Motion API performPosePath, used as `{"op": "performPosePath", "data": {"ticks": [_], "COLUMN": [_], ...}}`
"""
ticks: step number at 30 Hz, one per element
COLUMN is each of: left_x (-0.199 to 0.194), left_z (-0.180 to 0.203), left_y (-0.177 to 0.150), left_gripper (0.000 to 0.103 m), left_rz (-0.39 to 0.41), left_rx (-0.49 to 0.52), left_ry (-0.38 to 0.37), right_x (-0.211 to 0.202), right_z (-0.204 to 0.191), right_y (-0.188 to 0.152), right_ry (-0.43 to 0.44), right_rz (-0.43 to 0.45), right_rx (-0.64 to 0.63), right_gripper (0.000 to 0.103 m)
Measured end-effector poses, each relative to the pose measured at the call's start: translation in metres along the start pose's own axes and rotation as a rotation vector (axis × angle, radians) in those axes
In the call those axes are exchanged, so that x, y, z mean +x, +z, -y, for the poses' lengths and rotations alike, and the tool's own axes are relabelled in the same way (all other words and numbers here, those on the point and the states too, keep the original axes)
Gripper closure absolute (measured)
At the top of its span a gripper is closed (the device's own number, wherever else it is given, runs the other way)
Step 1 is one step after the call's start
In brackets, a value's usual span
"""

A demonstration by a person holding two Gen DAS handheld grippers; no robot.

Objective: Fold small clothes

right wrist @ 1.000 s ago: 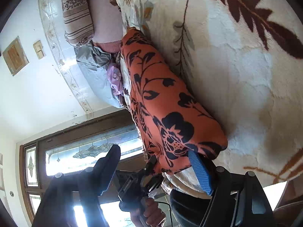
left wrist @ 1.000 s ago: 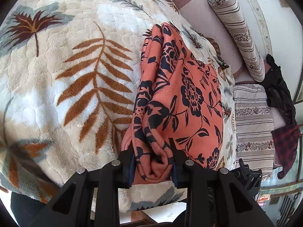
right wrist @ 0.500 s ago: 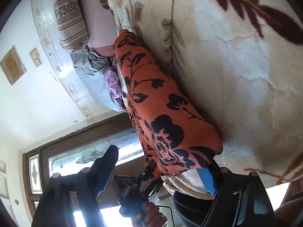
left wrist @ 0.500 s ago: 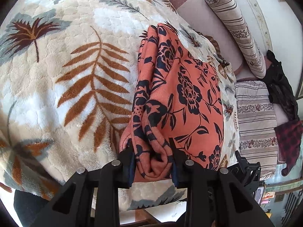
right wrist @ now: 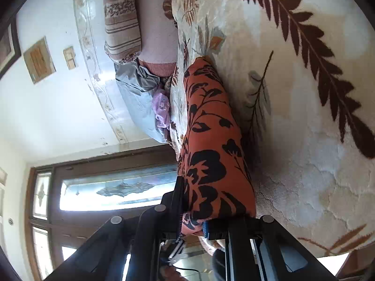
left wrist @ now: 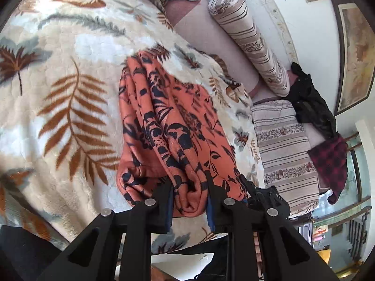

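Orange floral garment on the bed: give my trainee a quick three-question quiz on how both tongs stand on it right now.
1. True or false: the left tongs have a bunched fold of the orange floral garment between their fingers.
2. What lies between the fingers of the right tongs?
A. the striped bolster
B. the near end of the orange garment
C. nothing
3. What does the garment lie on?

Key
1. True. The fold is pinched between both pads, and the jaws are closing further.
2. B. The jaws are closing on the garment's end, both fingers against the cloth.
3. The leaf-patterned blanket spread over the bed.
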State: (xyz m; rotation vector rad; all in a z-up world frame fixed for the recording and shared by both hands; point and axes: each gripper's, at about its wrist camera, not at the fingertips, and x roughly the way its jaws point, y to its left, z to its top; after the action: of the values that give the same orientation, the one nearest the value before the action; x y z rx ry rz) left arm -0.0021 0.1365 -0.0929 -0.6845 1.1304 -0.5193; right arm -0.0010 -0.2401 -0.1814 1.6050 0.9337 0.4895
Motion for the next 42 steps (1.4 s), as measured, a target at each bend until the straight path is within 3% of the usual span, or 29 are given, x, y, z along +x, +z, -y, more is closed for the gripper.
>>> {"op": "performPosePath", "data": {"ticks": [2, 3, 6, 7, 9, 12, 13, 15, 17, 19, 22, 24, 26, 27, 28, 29, 34, 38, 42], "left_x": [0.035, 0.038, 0.024, 0.021, 0.021, 0.022, 0.020, 0.013, 0.000, 0.001, 0.043, 0.036, 0.024, 0.017, 0.010, 0.002, -0.016, 0.013, 0.052], "left_z": [-0.029, -0.033, -0.024, -0.020, -0.016, -0.012, -0.012, -0.006, 0.006, 0.008, -0.026, -0.025, -0.013, -0.006, 0.001, 0.006, 0.014, 0.014, -0.009], "left_y": [-0.013, -0.019, -0.020, -0.018, -0.015, -0.014, -0.014, -0.016, -0.019, -0.023, -0.032, -0.031, -0.026, -0.024, -0.021, -0.018, 0.008, 0.031, 0.048], "left_gripper": [0.075, 0.075, 0.076, 0.076, 0.077, 0.077, 0.078, 0.080, 0.080, 0.077, 0.075, 0.073, 0.055, 0.046, 0.046, 0.046, 0.046, 0.046, 0.048], "left_rz": [-0.119, -0.103, -0.046, -0.036, -0.043, -0.037, -0.036, -0.005, 0.039, 0.042, -0.081, -0.048, -0.026, -0.006, 0.018, 0.039, 0.132, 0.125, 0.059], "left_rx": [-0.055, -0.053, -0.036, -0.022, -0.014, -0.017, -0.018, -0.025, 0.003, 0.025, -0.063, -0.077, -0.041, -0.005, 0.033, 0.059, 0.082, 0.091, 0.028], "left_ry": [0.178, 0.160, 0.113, 0.110, 0.123, 0.121, 0.122, 0.099, 0.037, 0.034, 0.155, 0.131, 0.173, 0.209, 0.245, 0.262, 0.202, 0.171, 0.261], "right_x": [0.004, 0.005, -0.001, -0.002, 0.003, 0.014, 0.018, 0.018, 0.006, 0.000, 0.010, 0.006, 0.000, -0.003, -0.006, -0.010, -0.023, -0.008, 0.039], "right_z": [0.027, 0.037, 0.031, 0.027, 0.014, 0.001, -0.002, -0.014, -0.036, -0.038, 0.003, 0.020, 0.010, 0.004, -0.001, -0.006, -0.036, -0.078, -0.098], "right_y": [-0.001, -0.005, -0.015, -0.016, -0.016, -0.014, -0.012, -0.012, -0.018, -0.015, -0.004, -0.006, -0.011, -0.013, -0.015, -0.018, -0.039, -0.046, -0.030], "right_ry": [-0.120, -0.078, -0.102, -0.090, -0.066, -0.105, -0.126, -0.175, -0.180, -0.184, -0.271, -0.183, -0.215, -0.223, -0.214, -0.221, -0.289, -0.192, -0.136], "right_rz": [-0.015, -0.033, -0.052, -0.043, -0.049, -0.041, -0.038, -0.034, 0.001, 0.006, -0.024, -0.039, -0.058, -0.078, -0.101, -0.123, -0.254, -0.293, -0.314], "right_rx": [0.089, 0.103, 0.035, 0.024, -0.022, -0.081, -0.106, -0.154, -0.255, -0.264, -0.131, -0.057, -0.128, -0.166, -0.197, -0.229, -0.449, -0.564, -0.568], "right_gripper": [0.075, 0.066, 0.062, 0.042, 0.022, 0.023, 0.039, 0.094, 0.094, 0.094, 0.084, 0.080, 0.073, 0.055, 0.024, 0.016, 0.013, 0.013, 0.013]}}
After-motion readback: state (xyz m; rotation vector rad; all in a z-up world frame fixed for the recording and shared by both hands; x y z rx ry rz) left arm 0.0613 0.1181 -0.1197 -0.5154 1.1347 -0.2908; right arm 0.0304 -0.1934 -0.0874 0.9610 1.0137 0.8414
